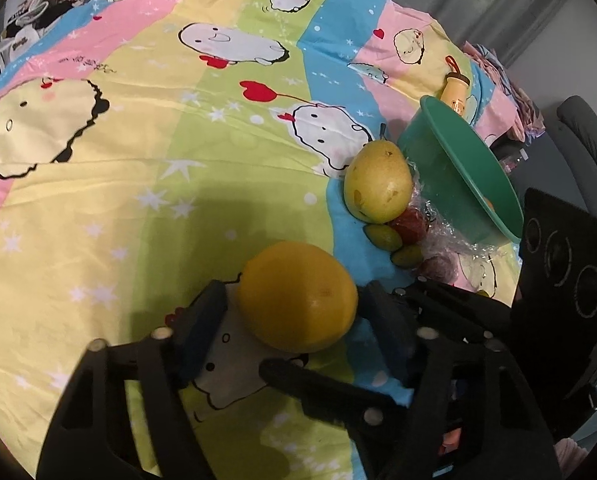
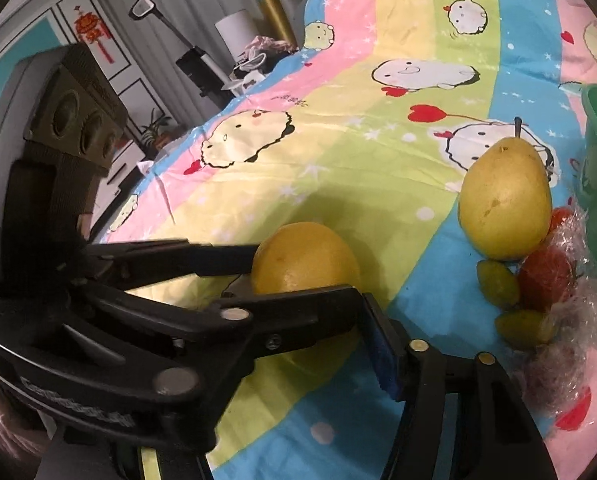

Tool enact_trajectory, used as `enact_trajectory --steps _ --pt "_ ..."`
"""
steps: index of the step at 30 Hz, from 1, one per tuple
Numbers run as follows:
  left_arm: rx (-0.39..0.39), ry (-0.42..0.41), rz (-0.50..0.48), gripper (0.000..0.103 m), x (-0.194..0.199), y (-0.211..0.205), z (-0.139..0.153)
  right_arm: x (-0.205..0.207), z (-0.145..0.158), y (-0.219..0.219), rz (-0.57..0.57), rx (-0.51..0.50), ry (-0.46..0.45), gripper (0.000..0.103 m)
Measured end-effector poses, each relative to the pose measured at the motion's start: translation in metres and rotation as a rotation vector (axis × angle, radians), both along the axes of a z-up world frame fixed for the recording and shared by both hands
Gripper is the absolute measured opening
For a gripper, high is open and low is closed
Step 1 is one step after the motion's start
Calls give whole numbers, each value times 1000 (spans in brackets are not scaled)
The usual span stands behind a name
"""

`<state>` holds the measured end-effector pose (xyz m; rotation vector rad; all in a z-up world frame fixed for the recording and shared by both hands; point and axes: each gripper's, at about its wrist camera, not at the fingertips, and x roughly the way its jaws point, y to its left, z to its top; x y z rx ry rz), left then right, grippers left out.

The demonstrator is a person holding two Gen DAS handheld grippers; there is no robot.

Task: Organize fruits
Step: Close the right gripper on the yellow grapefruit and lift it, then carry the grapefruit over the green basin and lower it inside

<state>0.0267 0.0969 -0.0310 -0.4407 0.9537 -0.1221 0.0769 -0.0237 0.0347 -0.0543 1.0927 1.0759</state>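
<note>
Grasp step: left gripper (image 1: 294, 308) has its fingers at both sides of the orange (image 1: 297, 296) on the bedsheet (image 1: 98, 208), contact looks made; right gripper (image 2: 374, 344) half open, empty. Next: lift w/ firm squeeze, carry to green bowl (image 1: 470, 168) beyond the pear (image 1: 378, 184)

Setting: home bedroom
Surface: bed under cartoon-print sheet (image 1: 146, 184)
Far edge: grey curtains (image 2: 202, 8)
Left wall: red knot ornament (image 2: 92, 30) on panelled cabinet
Floor: potted plant (image 2: 156, 128)
</note>
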Motion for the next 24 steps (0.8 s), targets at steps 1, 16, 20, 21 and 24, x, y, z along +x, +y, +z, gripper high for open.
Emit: enact_trajectory --steps 1,16,20,21,24 --pt "-1 6 -4 60 1 0 -1 1 -1 0 -6 -8 -1 55" --pt "-2 -36 -20 60 -7 -7 13 -9 11 -12 -60 30 -37 54" --pt "5 -62 -38 60 -12 -16 21 -14 19 -22 -78 43 -64 54" --pt "12 -69 -44 60 -12 -20 23 -15 22 -26 -85 47 -70 54" --pt "29 -95 -65 60 -12 -31 29 -16 28 -35 -98 51 -90 54"
